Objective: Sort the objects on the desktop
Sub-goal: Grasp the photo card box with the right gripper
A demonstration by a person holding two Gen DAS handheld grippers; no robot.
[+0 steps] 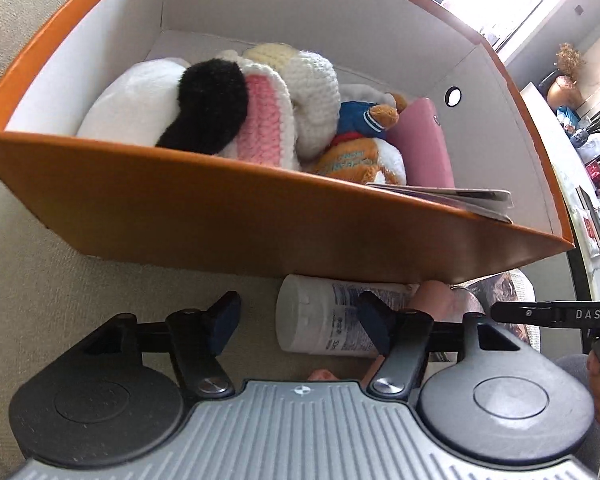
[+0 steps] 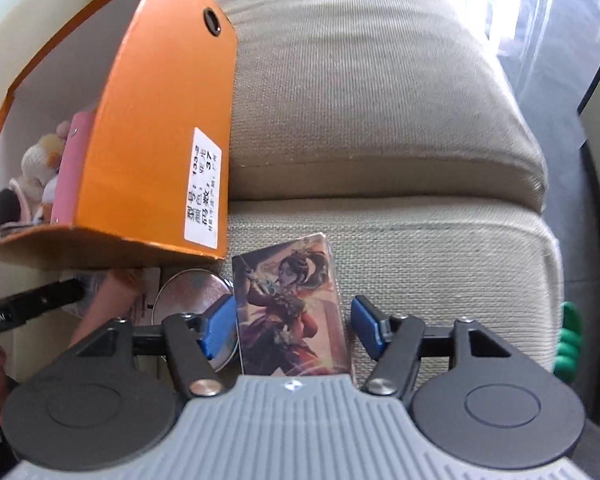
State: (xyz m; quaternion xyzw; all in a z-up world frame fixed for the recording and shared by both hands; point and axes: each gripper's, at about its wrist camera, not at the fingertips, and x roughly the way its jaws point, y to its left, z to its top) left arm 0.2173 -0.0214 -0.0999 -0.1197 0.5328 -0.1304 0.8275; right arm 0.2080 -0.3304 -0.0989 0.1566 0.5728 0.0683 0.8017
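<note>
Looking down the left wrist cam, the left gripper (image 1: 300, 326) has its blue pads spread apart over the beige sofa cushion (image 1: 40, 300), and a white bottle (image 1: 320, 320) lies on its side between them, crowding the right pad, though I can't tell if it actually touches. Just past it sits the orange box (image 1: 220, 208), stuffed with a crocheted bunny (image 1: 276, 112), a little teddy bear (image 1: 360, 124), a pink case (image 1: 424, 148) and a booklet (image 1: 452, 196) leaning on the near wall. Over on the right wrist cam, the right gripper (image 2: 292, 326) is open too, with an illustrated card pack (image 2: 292, 308) sitting between the pads, close to the left one and clear of the right. A round tin lid (image 2: 188, 292) lies just left of the pack, under the box's corner.
</note>
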